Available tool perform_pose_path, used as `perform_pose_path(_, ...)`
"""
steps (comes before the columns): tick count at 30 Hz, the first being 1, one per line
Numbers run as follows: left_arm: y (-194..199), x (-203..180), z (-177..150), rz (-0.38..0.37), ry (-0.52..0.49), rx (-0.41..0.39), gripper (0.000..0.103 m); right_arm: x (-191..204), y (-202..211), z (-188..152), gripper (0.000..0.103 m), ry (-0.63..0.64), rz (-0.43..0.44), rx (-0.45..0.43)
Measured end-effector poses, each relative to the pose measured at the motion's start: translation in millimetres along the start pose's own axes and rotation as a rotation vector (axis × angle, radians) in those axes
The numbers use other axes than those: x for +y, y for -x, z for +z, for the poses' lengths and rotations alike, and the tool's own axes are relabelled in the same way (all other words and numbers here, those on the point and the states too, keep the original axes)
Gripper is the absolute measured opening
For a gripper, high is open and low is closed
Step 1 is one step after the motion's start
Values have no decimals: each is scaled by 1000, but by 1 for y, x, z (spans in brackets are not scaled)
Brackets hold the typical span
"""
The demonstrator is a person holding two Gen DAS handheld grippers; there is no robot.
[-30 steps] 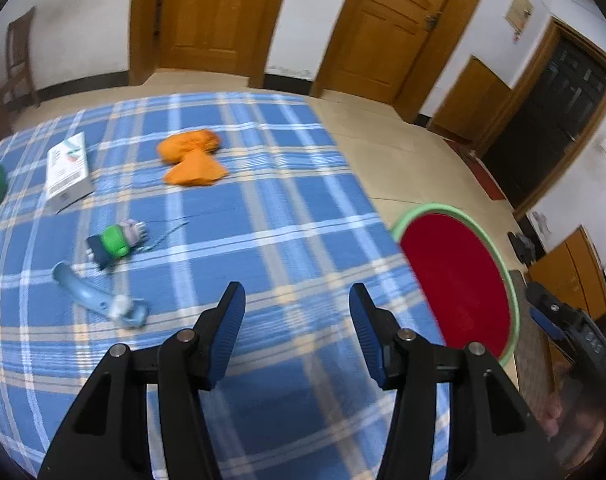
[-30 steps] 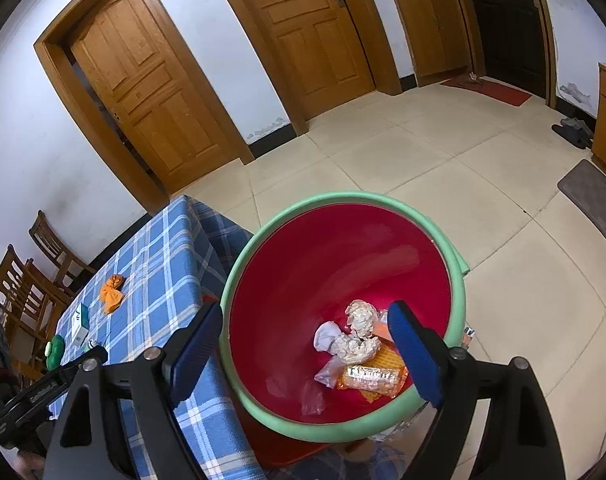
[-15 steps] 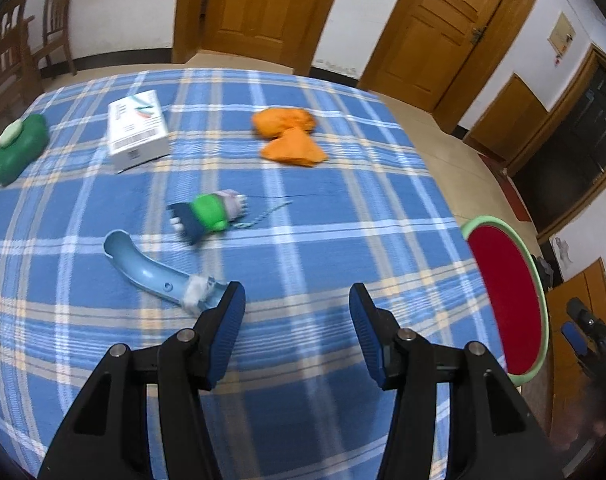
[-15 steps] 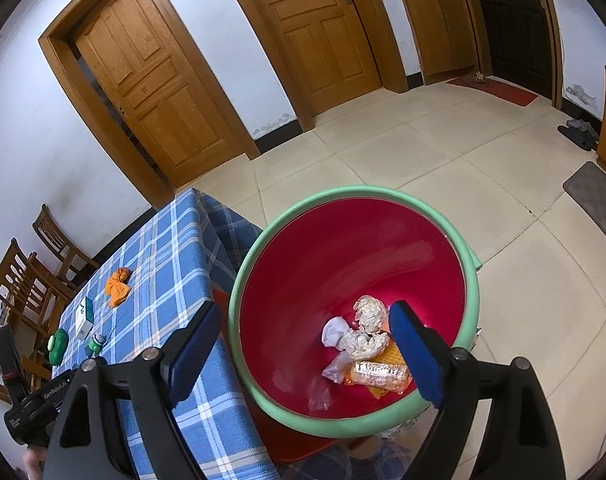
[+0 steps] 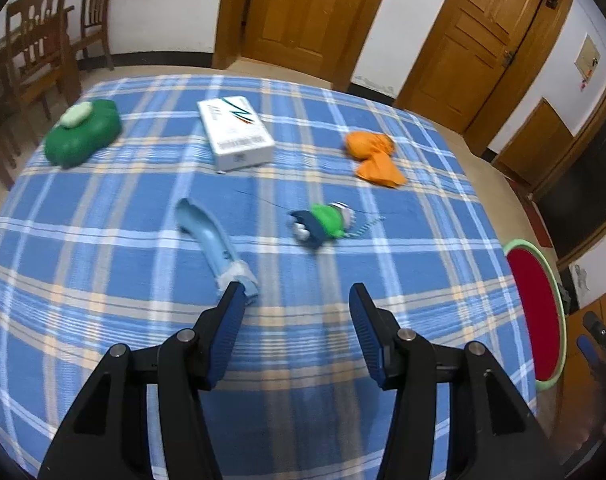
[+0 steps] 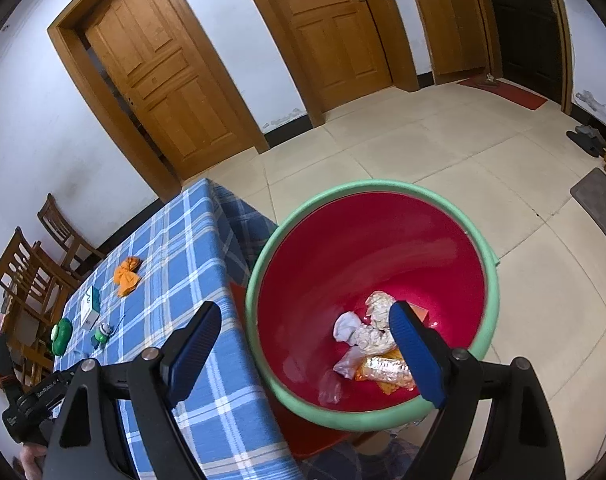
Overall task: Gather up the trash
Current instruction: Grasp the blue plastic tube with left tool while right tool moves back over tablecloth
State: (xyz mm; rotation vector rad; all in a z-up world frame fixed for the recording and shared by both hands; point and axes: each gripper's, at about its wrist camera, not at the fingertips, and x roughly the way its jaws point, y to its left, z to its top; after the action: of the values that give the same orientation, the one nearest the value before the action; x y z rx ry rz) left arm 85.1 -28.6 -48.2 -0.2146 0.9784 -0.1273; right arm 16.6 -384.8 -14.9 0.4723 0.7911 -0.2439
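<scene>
On the blue checked tablecloth point(image 5: 103, 280) lie a light blue tube-shaped piece point(image 5: 211, 240), a small green and navy toy with a string point(image 5: 323, 222), an orange crumpled bag point(image 5: 373, 156), a white box point(image 5: 235, 132) and a green pouch point(image 5: 81, 132). My left gripper point(image 5: 297, 302) is open above the cloth, its left fingertip just short of the tube's end. My right gripper point(image 6: 303, 322) is open over a red bin with a green rim point(image 6: 489, 280). Crumpled wrappers point(image 6: 367, 340) lie at the bin's bottom. The bin point(image 5: 537, 312) shows beyond the table's right edge.
Wooden chairs point(image 5: 35, 48) stand behind the table's far left corner. Wooden doors point(image 6: 171, 80) line the walls, and tiled floor point(image 6: 443, 152) spreads past the bin. The left gripper's body point(image 6: 35, 400) shows at the lower left of the right wrist view.
The left gripper swung left across the table, so the tube and toy moved toward the centre and the bin slid to the right edge. The right gripper shifted slightly over the bin.
</scene>
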Motion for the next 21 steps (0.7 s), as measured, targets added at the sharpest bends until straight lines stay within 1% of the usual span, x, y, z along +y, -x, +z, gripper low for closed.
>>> perform_pose_path(6,2,22,2,54,32,-19,54,32,-9,-2,88,62,29,22)
perform_pose_path(11,-2,36,3,65,58,-14,54,60,-19,-4,88,111,61,48)
perform_pose_path(18,-14,32,10,48,47,-8,54,93,-34,-4,88,157,82,72)
perform_pose_path(21,-18,29,12,60,32,-15,53,101,-38,-4,89,169,87,83)
